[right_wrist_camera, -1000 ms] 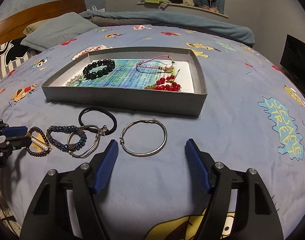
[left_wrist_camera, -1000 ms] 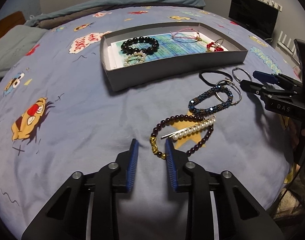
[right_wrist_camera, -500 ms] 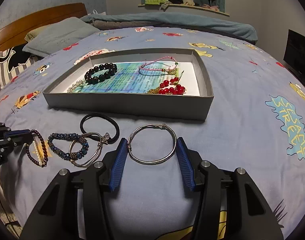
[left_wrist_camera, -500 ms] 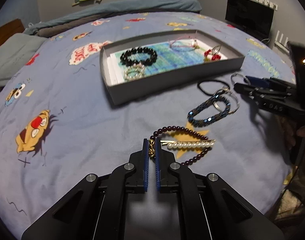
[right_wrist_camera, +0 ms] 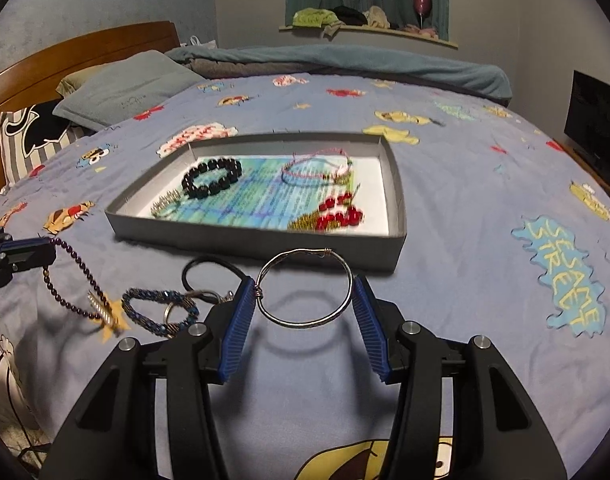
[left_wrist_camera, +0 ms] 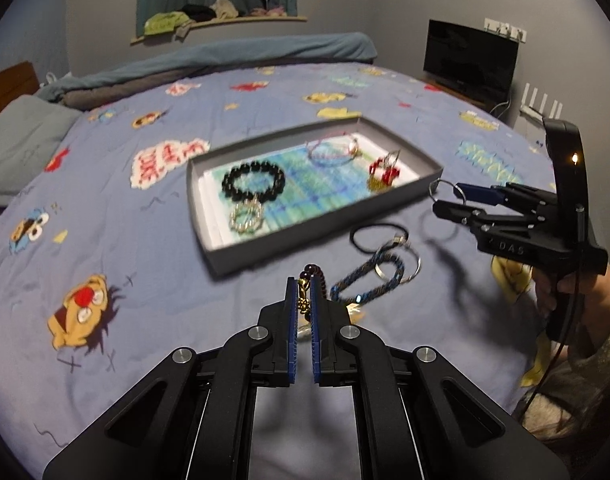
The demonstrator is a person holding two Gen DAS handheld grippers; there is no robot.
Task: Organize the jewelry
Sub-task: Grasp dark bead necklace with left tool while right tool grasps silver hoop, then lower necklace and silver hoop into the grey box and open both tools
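Over on the left a wooden headboard (right_wrist_camera: 77, 52) runs behind a grey pillow (right_wrist_camera: 125, 88) and a striped cushion (right_wrist_camera: 29, 140). The whole bed is spread with a blue cartoon sheet (right_wrist_camera: 465, 208), "Sesame Street" lettered on one patch.

The left gripper (left_wrist_camera: 303, 284) is clenched on the gold clasp of a dark bead bracelet (right_wrist_camera: 71, 280), which dangles from its tip in the right camera's view, lifted off the sheet, with a pearl pin (right_wrist_camera: 101, 308) hanging blurred at its lower end. Just beside it on the sheet lie a blue beaded bracelet (right_wrist_camera: 157, 312), a silver ring piece (left_wrist_camera: 401, 264) and a black hair tie (left_wrist_camera: 379, 236).

A grey tray (right_wrist_camera: 257, 236) sits mid-bed. Inside it: a black bead bracelet (right_wrist_camera: 213, 178) and a small pearl one (left_wrist_camera: 247, 216) at the left end, a pink cord bracelet (right_wrist_camera: 317, 164) further back, red beads with gold chain (right_wrist_camera: 337, 212) at the right.

The right gripper (right_wrist_camera: 305, 292) grasps a silver bangle (right_wrist_camera: 305, 288) across its width, held above the sheet just before the tray's near wall; its shadow falls below.

Behind the bed, a folded teal blanket (right_wrist_camera: 345, 64), a curtained sill (right_wrist_camera: 369, 32) with clothes heaped on it. To the right, a dark screen (left_wrist_camera: 471, 60) against the grey wall.
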